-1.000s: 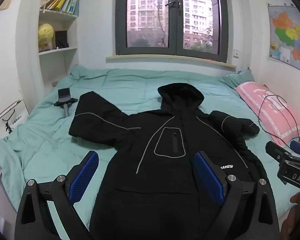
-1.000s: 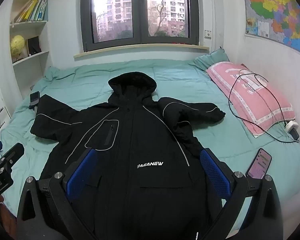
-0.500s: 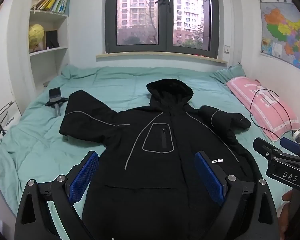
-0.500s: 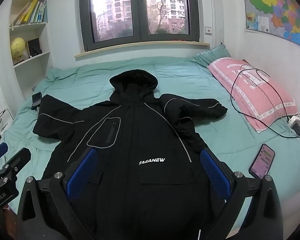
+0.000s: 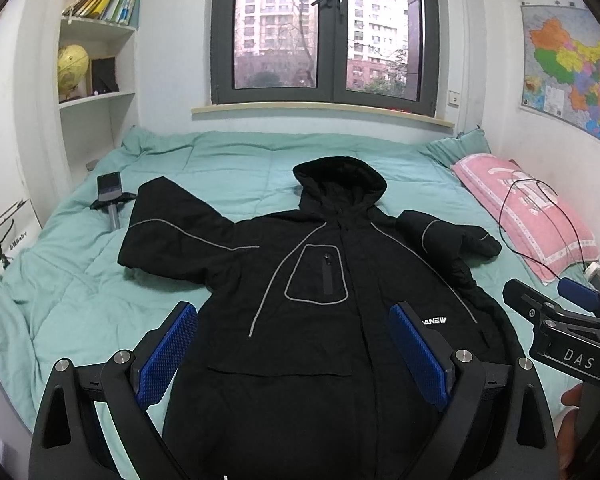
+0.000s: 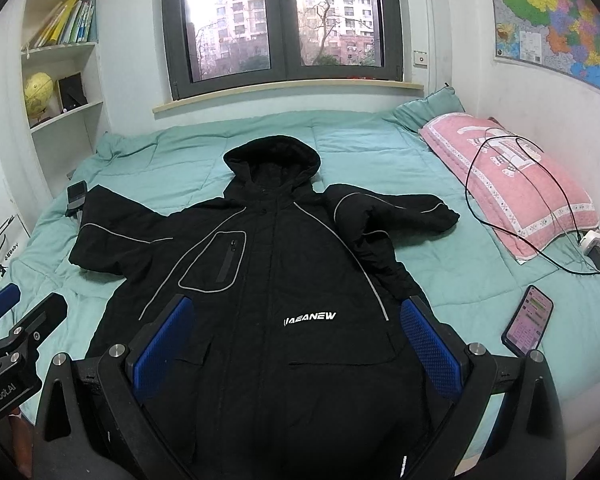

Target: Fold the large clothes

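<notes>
My black left gripper (image 5: pixel 292 348) and right gripper (image 6: pixel 296 340) both wear blue dimpled pads (image 5: pixel 166 354) and silver screws; white "DAS" lettering marks the right one.

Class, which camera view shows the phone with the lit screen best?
The right wrist view: the phone lies in plain sight on the bedspread, right of the jacket. The left wrist view does not show it.

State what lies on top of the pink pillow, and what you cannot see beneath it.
A looping black cable lies across the pink pillow, running to a white charger at its near end. The pillow rests on the green quilt; anything under it is covered.
</notes>
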A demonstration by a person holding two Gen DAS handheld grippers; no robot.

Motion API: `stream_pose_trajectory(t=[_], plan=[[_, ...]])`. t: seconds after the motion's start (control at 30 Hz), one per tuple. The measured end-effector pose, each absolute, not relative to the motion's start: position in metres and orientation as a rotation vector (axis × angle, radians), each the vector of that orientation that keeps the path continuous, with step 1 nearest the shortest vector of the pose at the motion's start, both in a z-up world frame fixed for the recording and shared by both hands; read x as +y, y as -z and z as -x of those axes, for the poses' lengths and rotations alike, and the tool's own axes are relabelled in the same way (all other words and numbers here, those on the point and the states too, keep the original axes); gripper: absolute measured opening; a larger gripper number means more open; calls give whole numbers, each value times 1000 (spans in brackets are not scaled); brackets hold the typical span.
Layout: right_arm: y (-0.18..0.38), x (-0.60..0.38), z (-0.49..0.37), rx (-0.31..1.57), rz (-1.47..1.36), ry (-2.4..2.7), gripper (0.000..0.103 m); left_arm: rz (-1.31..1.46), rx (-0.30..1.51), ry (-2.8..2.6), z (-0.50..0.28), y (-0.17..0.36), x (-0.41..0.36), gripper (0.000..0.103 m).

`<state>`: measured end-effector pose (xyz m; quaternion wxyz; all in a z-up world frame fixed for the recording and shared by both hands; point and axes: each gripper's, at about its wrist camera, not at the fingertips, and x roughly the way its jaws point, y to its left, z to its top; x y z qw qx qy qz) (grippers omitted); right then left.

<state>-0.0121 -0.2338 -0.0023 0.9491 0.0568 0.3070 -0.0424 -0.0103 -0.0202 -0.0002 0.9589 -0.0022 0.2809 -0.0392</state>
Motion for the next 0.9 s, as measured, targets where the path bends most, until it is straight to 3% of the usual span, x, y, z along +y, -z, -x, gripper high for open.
stream_pose_trajectory(t=[0.9], plan=[[11,-210,5,652,-73,81,103,72,627,91,-3,20,4,97]])
